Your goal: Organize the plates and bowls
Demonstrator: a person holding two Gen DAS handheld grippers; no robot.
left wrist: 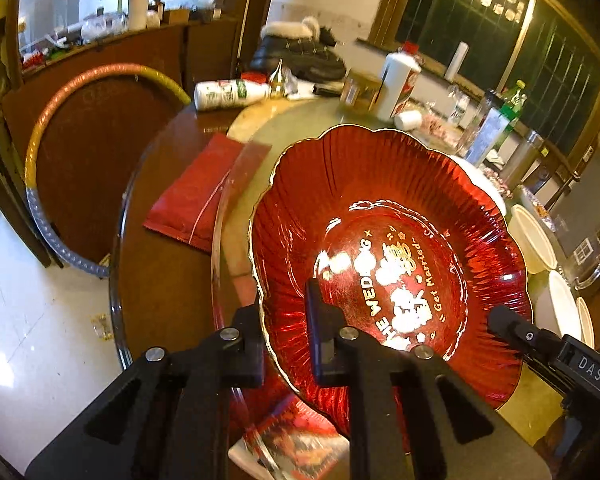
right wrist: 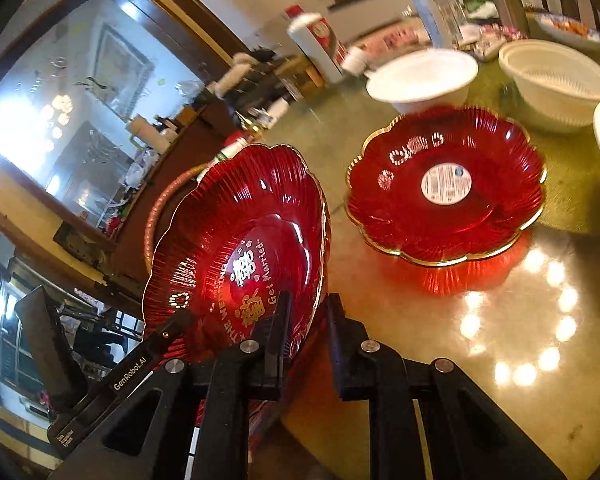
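- A dining room with dark wood panelling and a night-dark window; a round table [right wrist: 480, 360] with a glass turntable carries the clutter.
- The left gripper [left wrist: 286, 332] pinches the near rim of a red scalloped plate [left wrist: 380, 216], one finger outside the rim and one inside.
- The right gripper [right wrist: 306, 332] pinches the same plate [right wrist: 236, 240] at its right edge, the rim caught between its fingers; the plate is tilted, its printed face toward the left.
- Gold lettering on the plate reads "Get Married".
- A second red plate [right wrist: 446, 216] lies flat on the turntable, to the right and farther off, apart from the held one, with a round white sticker in its middle.
- White disposable bowls [right wrist: 422, 76] stand just beyond the second plate; another nested stack [right wrist: 556, 80] is to their right.
- A white bottle [left wrist: 228, 94] lies on its side at the far left of the table, near a red packet [left wrist: 198, 196].
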